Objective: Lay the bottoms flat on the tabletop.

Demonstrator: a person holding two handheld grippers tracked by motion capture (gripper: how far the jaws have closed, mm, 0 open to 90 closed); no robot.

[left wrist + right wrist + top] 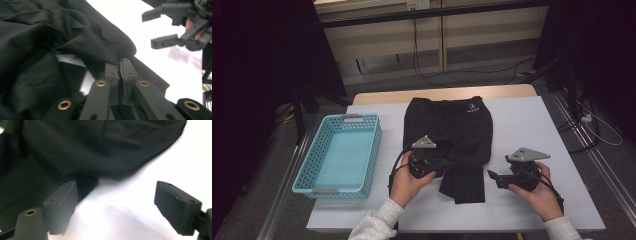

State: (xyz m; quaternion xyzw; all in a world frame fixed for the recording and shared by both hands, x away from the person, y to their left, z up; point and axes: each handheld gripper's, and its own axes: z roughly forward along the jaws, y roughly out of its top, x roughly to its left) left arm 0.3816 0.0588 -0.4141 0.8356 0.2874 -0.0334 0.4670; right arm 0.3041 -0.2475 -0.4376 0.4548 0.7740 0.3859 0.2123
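White bench (522,125) carries black shorts (457,130): left tool (121,62) clenched on a fold should lift slowly while the released right tool (115,207) nips the near hem.

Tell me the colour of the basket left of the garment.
Light blue, or turquoise, with perforated walls; the basket shows best in the high view.

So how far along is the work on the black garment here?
Done: the black garment lies on the table, partly folded. In hand: the left gripper is shut on a pinch of its cloth, while the right gripper waits open beside it. Left, probably: finishing the fold; the blue basket holds nothing yet.
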